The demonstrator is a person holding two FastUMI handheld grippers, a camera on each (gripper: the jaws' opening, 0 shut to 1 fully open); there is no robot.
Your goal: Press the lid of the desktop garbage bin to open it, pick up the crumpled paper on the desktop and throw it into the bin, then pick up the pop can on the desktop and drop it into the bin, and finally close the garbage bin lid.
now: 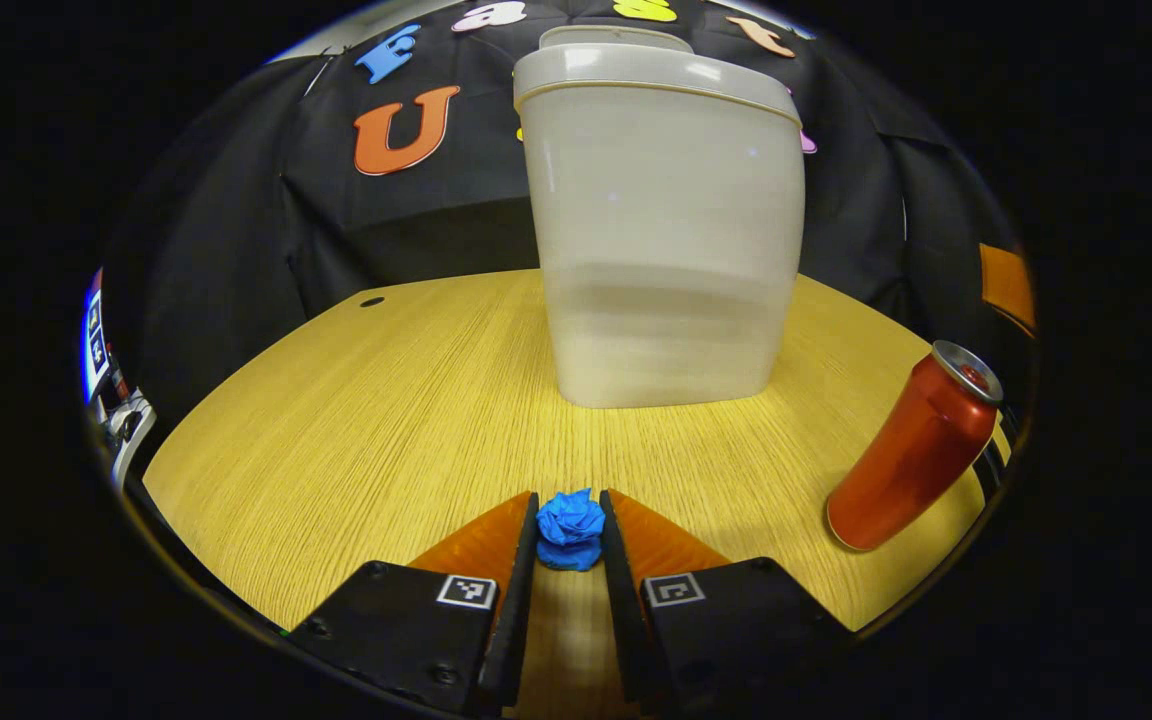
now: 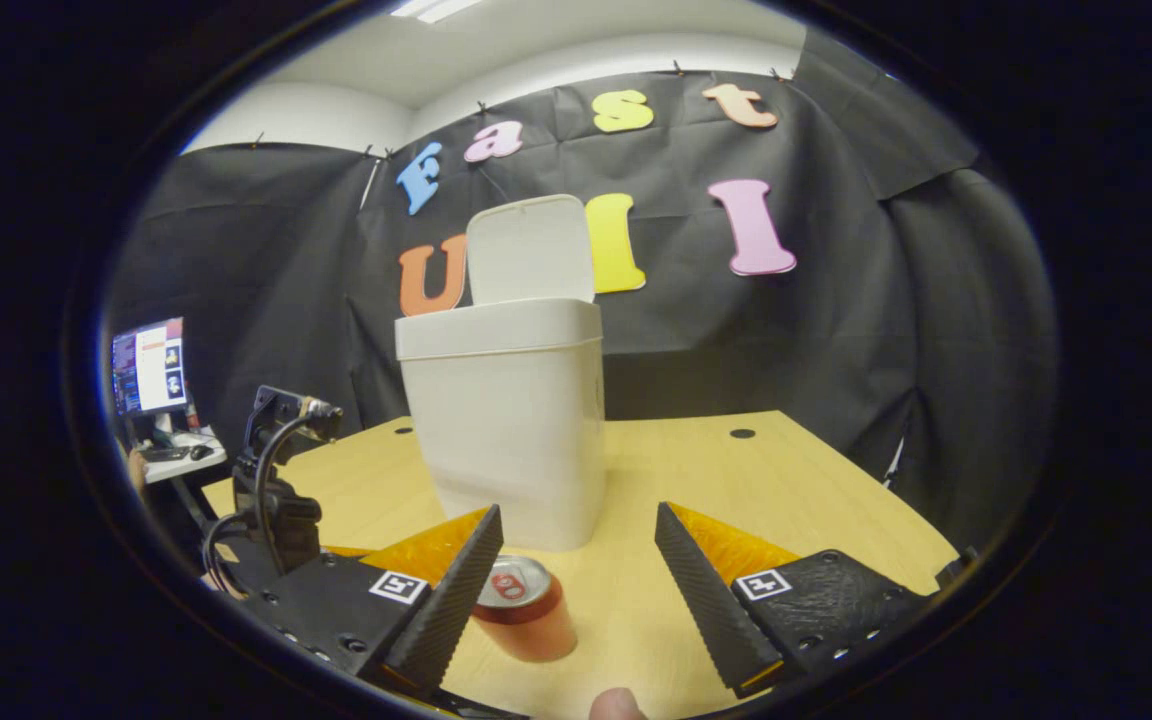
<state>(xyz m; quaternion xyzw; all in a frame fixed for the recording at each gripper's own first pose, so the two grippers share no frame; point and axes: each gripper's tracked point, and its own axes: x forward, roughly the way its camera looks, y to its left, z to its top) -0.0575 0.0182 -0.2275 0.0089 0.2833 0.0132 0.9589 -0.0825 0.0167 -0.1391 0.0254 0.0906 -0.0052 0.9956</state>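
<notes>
Paper, a blue crumpled ball, sits pinched between the fingers of the left gripper, which are drawn in close on both its sides, low on the table and on the near side of the bin. From the left gripper view the ball lies straight in front of the bin, apart from it, with bare wood between.

The can, red with a silver top, stands to the right of the bin and nearer than it, upright though the lens tilts it. No writing on it can be made out.

In the right gripper view the right gripper hangs with its fingers spread wide and nothing between them pressed; the can shows just behind its left finger, below and in front of the bin. A fingertip pokes in at the bottom edge.

The bin is a pale plastic tub with its lid flipped upright at the back, so the mouth is open. Its inside cannot be seen from either view.

Left of the bin, past the table edge, stands a dark camera rig with cables, and farther off a lit monitor.
</notes>
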